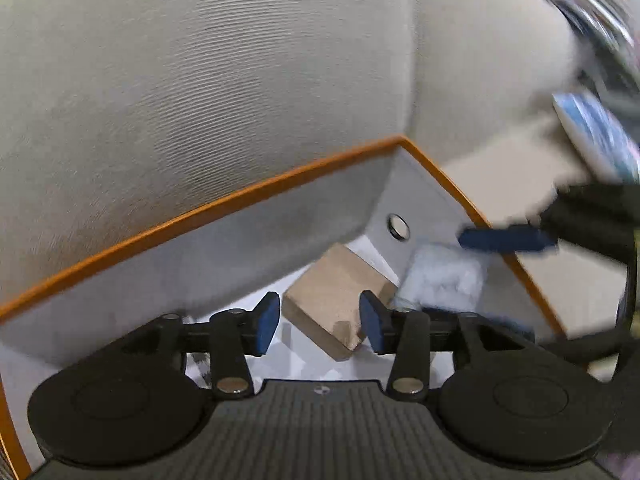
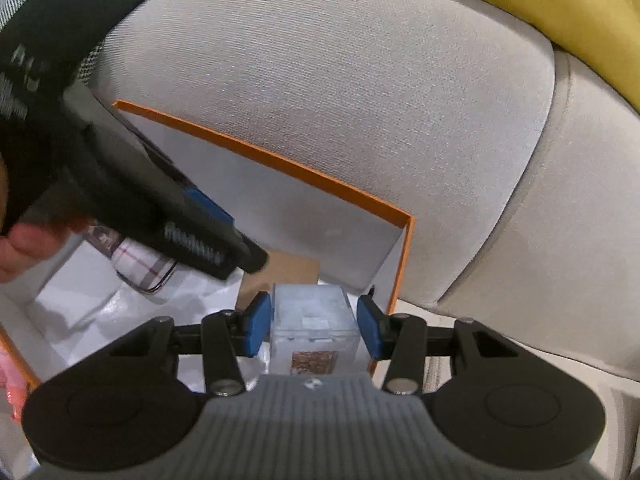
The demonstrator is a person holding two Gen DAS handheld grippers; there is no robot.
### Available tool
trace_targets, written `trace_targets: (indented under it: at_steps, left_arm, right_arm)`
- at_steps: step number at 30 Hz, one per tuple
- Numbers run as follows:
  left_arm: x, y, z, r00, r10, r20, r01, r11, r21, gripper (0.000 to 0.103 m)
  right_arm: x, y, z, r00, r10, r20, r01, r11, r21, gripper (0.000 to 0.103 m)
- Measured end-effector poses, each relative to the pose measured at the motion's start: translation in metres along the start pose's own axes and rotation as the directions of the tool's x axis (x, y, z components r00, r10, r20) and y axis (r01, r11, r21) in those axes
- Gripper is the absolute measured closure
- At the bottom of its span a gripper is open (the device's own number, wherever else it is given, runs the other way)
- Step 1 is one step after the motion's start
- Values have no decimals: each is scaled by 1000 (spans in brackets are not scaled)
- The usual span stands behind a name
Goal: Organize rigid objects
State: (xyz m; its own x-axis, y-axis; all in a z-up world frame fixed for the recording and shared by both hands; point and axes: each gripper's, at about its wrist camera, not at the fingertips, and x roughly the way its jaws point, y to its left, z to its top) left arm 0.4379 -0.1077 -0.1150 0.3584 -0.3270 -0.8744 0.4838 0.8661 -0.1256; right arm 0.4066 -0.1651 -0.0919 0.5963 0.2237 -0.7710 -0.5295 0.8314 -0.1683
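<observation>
The left tongs are spread, with the flat brown cardboard block lying between the blue pads but not squeezed, as a gap shows on the left side. The right tongs are pinching the pale grey plastic cube box, and both pads look pressed on its sides. Both things are low inside the white box with the orange rim, which sits on the soft grey sofa cushion. At about ten o'clock from the cube lies a checked cloth pouch. I think the cube should go down beside the brown block, at about two o'clock from it. Lower it slowly, keep it straight, and keep the two tongs from bumping.
</observation>
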Motion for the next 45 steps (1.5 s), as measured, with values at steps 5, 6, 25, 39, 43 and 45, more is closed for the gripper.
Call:
trace_targets:
  at_steps: [5,6,25,39,43,45]
  left_arm:
    - [1,-11,2,1000,-6,-9,8,981,195,38]
    - [1,-13,1,1000,-10,-18,14,971,240,32]
    - [30,-44,3,997,3,-74,32,876,481,33]
    - [2,-8,-22,990,111,-91,-35,799,600,29]
    - [1,-15,-29,984,162,-67,-84,770,632,28]
    - [0,-12,-30,981,183,-64,-108,790,604,28]
  right_arm:
    - [2,-14,0,999,51,-17,-51,998,36,55]
    - [2,-14,0,998,57,-16,-57,998,28,54]
    - [-4,-16,-4,997,67,-28,-66,998,18,54]
    - [18,0,11,1000,-19,-18,22,976,216,54]
    - [32,-2,11,997,-69,-38,77,957,281,54]
    - [35,0,12,995,-93,-40,100,953,284,54]
